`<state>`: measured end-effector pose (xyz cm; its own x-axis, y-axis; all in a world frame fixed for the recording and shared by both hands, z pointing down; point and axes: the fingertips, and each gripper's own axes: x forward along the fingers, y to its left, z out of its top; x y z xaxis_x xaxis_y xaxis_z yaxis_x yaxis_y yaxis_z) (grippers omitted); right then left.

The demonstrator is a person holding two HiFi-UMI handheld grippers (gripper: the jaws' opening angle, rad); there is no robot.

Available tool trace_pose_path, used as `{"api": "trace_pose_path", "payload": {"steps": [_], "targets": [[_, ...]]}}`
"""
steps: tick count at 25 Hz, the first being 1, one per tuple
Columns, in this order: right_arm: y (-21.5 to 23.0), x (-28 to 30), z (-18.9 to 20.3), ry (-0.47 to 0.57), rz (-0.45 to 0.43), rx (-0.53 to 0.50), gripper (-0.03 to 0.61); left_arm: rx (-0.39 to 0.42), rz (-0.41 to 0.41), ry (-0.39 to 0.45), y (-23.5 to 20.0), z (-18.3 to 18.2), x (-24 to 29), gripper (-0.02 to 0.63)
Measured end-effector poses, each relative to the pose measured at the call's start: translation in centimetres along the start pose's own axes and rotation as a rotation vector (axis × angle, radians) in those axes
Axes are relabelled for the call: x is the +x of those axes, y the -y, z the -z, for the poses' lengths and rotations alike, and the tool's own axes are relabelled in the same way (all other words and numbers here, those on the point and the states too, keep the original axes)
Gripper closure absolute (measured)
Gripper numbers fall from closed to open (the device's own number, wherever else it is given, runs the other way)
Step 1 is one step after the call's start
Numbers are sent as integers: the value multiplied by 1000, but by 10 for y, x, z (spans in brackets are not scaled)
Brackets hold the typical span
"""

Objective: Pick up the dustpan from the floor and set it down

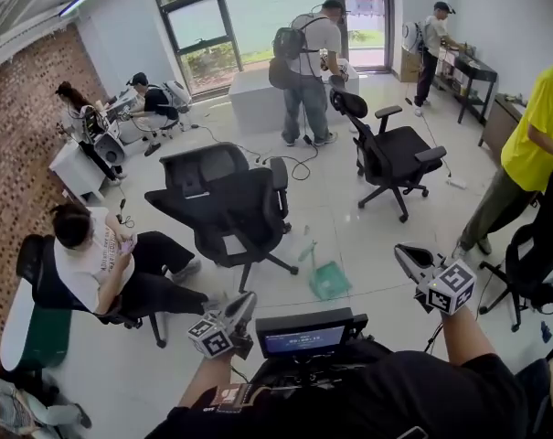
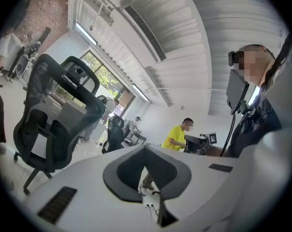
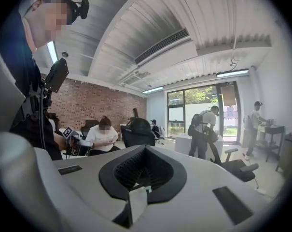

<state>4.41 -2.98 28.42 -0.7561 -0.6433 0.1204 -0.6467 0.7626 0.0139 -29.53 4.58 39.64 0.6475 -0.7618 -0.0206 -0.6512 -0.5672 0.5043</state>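
While the green dustpan (image 1: pixel 329 280) lies on the floor (image 1: pixel 349 231), left tongs (image 1: pixel 248 299) and right tongs (image 1: pixel 401 253) are closed, empty.

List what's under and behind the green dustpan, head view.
The dustpan lies on the pale tiled floor; the patch beneath it is covered. Behind it, up and to the left, stands a black office chair. Whether the chair's base touches the pan cannot be told.

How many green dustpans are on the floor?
1. The green plastic dustpan lies on the white tiled floor, just right of the big black mesh office chair in the middle of the room. Another could be hidden behind chairs or people.
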Motion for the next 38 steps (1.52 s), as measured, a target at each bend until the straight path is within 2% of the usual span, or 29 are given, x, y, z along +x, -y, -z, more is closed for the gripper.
{"api": "trace_pose_path", "payload": {"steps": [4,7,10,13,15,17,20,23,28,33,35,38], "targets": [[-51,-63,-18,-3,66,-22,569,-21,48,27,34,8,-41,611],[-70,-127,-14,13,96,-24,569,-30,85,38,81,42,-46,611],[-87,-200,2,36,90,-45,569,-15,98,13,142,80,-44,611],[-99,-268,21,53,48,-70,569,24,102,8,205,117,-26,611],[-112,-311,49,36,-14,-87,569,29,91,14,248,144,-14,611],[-125,-359,84,-14,-67,-95,569,-14,100,35,298,180,-3,611],[-123,-430,115,-77,-86,-79,569,-106,154,67,380,235,10,611],[-133,-477,129,-73,-109,-49,569,-92,153,50,438,266,-8,611],[-191,-508,108,-8,-125,-90,569,-29,96,85,468,269,-93,611],[-292,-519,89,16,-113,-113,569,20,79,116,483,268,-223,611],[-341,-523,81,29,-96,-89,569,22,80,111,486,276,-284,611],[-414,-522,78,41,-73,26,569,29,47,78,480,284,-378,611]]}}
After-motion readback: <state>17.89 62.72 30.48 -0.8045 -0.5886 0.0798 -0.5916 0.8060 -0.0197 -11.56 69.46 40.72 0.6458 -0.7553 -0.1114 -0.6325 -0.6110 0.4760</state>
